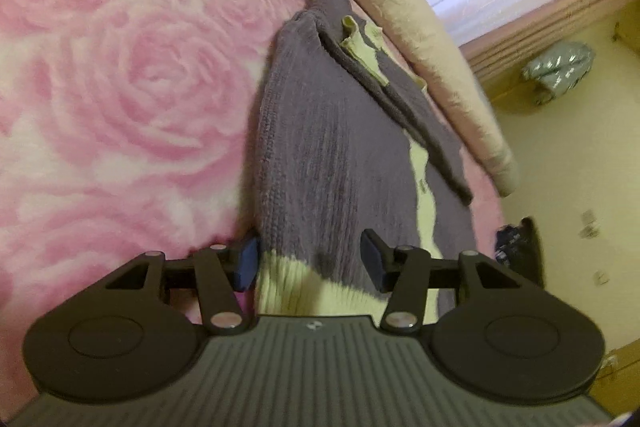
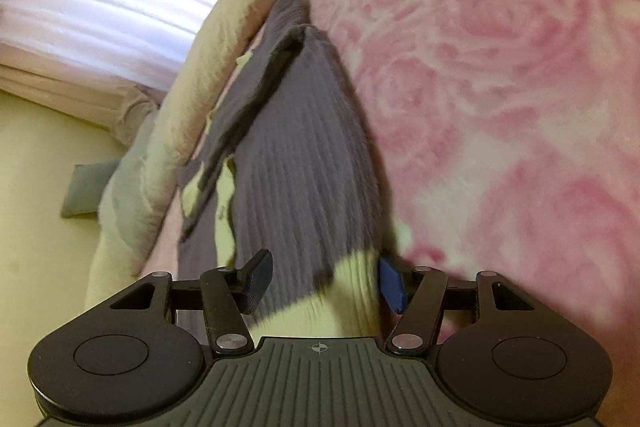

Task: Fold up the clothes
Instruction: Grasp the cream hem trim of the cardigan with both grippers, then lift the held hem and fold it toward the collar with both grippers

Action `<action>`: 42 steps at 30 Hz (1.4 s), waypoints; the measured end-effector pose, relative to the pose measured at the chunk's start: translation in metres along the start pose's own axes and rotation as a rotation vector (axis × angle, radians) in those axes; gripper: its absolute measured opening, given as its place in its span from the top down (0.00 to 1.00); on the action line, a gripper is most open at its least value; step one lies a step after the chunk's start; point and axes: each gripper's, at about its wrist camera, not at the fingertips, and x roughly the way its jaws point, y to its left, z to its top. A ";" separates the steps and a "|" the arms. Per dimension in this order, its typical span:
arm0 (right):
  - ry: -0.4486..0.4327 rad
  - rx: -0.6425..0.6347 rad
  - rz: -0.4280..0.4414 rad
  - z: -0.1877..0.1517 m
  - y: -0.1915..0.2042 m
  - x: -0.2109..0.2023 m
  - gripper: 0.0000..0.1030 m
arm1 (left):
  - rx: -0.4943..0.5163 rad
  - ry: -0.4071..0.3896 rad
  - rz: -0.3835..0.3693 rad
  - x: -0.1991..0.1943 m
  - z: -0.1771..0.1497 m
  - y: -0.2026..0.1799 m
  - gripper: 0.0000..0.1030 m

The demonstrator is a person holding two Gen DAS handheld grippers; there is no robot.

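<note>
Writing: none readable.
Sweater (image 1: 320, 147): purple ribbed knit, cream hem, on rose-print blanket (image 1: 120, 87).
Left tongs (image 1: 310, 259): clamped on hem.
Right tongs (image 2: 326, 281): clamped on hem.

The grey-purple ribbed knit sweater (image 1: 320, 155) with a pale yellow-cream hem band lies stretched long on the pink rose-patterned blanket (image 1: 120, 87), along the blanket's edge. One sleeve lies folded across its body, and cream trim peeks out at the far end.

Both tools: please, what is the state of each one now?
Left tool: around the sweater's cream hem; grip cannot be told.
Right tool: the same.
</note>
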 end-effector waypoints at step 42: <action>0.118 0.012 0.102 -0.134 -0.008 -0.166 0.94 | -0.053 0.033 -0.075 -0.192 -0.176 0.003 0.95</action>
